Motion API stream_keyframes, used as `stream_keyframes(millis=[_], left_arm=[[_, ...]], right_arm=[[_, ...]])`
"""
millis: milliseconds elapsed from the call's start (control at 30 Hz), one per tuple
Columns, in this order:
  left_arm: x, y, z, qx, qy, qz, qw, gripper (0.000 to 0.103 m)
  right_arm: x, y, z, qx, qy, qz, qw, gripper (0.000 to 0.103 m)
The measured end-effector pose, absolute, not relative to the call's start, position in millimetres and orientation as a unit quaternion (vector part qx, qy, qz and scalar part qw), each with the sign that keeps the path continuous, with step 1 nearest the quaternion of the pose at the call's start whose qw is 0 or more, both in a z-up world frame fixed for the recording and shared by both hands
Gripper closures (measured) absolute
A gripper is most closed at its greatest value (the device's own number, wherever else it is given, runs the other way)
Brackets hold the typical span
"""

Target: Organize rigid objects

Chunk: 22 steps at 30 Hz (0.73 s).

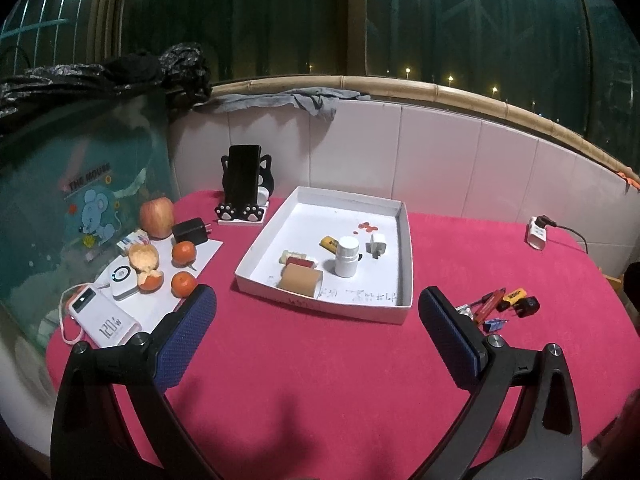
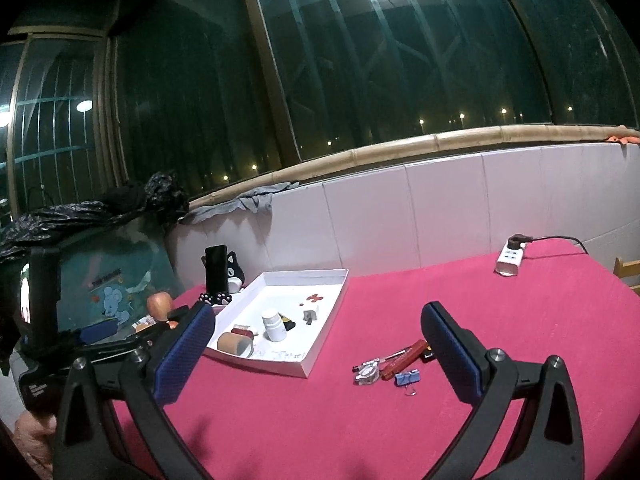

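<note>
my left gripper hangs above the red-covered counter with its blue-padded fingers wide apart and nothing between them. my right gripper is likewise spread and empty.

in the left wrist view, the white tray lies ahead, just beyond the fingertips. inside it stand a white bottle, a cardboard roll at the near wall, a yellow item, a small grey piece and a reddish item behind the roll, too small to identify.

loose pieces lie on the counter to the right of the tray: in the right wrist view, a red pen-like stick, a blue binder clip and a clear faceted piece, partly overlapping; my right finger hides the end of the cluster. in the left wrist view a yellow-and-black item sits at its far side.

to the left of the tray a phone in a cat stand, an apple, oranges and a power bank crowd the counter's left edge. a power strip lies near the far right edge, its cable cut off by the frame.

open red surface lies between the tray and both grippers. the near edge of the counter is hidden beneath the gripper frames.
</note>
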<state>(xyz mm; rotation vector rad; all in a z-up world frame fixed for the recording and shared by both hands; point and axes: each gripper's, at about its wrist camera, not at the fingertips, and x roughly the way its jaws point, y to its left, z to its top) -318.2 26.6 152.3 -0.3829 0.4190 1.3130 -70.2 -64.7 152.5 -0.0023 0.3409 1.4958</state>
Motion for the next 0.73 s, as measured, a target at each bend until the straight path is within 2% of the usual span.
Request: stream_keyframes(millis=[733], left_arm=[[-312.4, 27.9, 147.6, -0.174, 0.199, 0.591, 0.762, 0.001]], right_arm=[[-68.2, -61.0, 149.0, -0.009, 0.163, 0.674, 0.721, 0.000]])
